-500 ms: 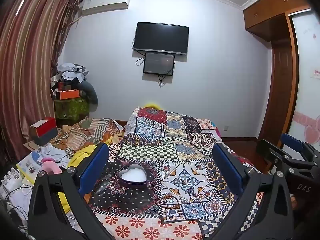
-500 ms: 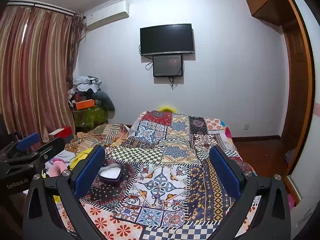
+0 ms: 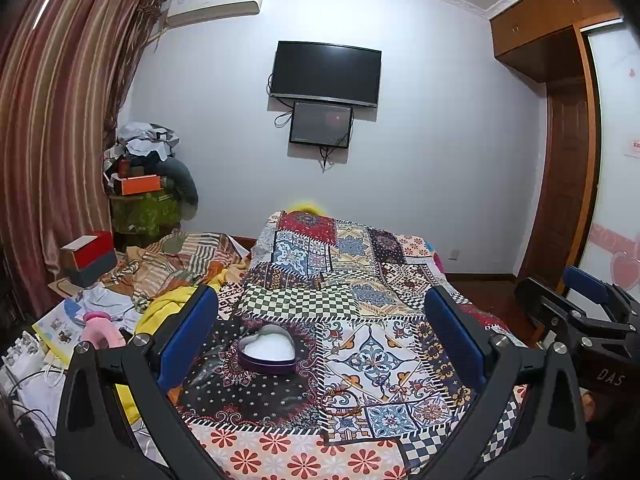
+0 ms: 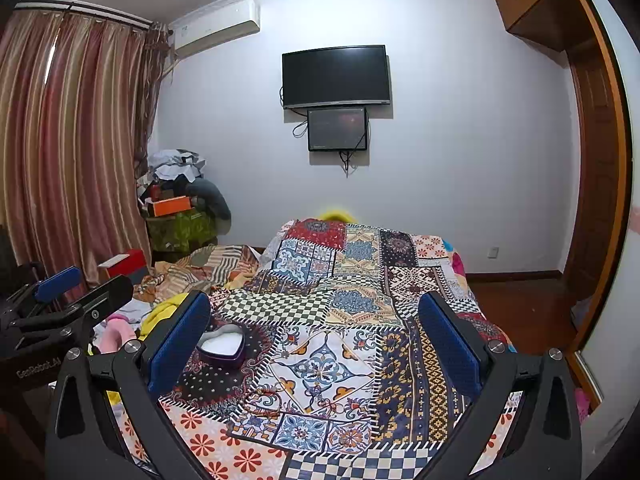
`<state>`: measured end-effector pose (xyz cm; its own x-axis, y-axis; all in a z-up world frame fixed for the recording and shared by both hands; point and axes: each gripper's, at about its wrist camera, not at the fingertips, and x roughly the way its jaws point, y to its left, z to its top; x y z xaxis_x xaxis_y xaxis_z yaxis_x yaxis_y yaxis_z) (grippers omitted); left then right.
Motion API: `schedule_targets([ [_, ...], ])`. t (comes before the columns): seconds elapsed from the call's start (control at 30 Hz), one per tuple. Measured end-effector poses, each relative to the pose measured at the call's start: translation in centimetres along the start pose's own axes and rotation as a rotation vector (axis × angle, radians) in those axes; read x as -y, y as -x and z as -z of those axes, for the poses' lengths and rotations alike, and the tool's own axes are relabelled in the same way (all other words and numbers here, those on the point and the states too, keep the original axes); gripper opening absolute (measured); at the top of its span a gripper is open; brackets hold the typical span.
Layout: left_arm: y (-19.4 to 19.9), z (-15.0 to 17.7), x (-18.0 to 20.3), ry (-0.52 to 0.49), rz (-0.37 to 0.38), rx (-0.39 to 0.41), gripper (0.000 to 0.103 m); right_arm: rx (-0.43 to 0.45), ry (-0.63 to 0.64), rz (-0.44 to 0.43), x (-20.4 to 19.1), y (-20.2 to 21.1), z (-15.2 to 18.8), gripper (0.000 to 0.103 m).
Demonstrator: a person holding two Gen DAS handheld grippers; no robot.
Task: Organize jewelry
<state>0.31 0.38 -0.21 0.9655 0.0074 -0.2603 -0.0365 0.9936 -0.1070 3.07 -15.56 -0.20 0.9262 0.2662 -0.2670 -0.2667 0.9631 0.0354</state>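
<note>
Almost nothing has moved since the earlier frame, heart-shaped tin (image 3: pixel 267 349) lies open on the patchwork quilt (image 3: pixel 360 344), between the spread blue pads of the left gripper (image 3: pixel 320 340), right gripper (image 4: pixel 316 344) also spread wide and holding nothing, tin beside its left pad, dark television (image 3: pixel 325 73) on the far wall.

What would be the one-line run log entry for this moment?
left gripper: open, empty | right gripper: open, empty | heart box: open, on quilt | jewelry: not clearly visible
</note>
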Motion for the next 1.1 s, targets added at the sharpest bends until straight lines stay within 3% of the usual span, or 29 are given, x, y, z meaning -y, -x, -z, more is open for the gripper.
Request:
schedule_targets([
  [1.1, -0.35, -0.11, -0.08, -0.01, 0.0, -0.004, 0.103, -0.015, -0.012, 0.002, 0.35, -0.34, -0.05, 0.103],
])
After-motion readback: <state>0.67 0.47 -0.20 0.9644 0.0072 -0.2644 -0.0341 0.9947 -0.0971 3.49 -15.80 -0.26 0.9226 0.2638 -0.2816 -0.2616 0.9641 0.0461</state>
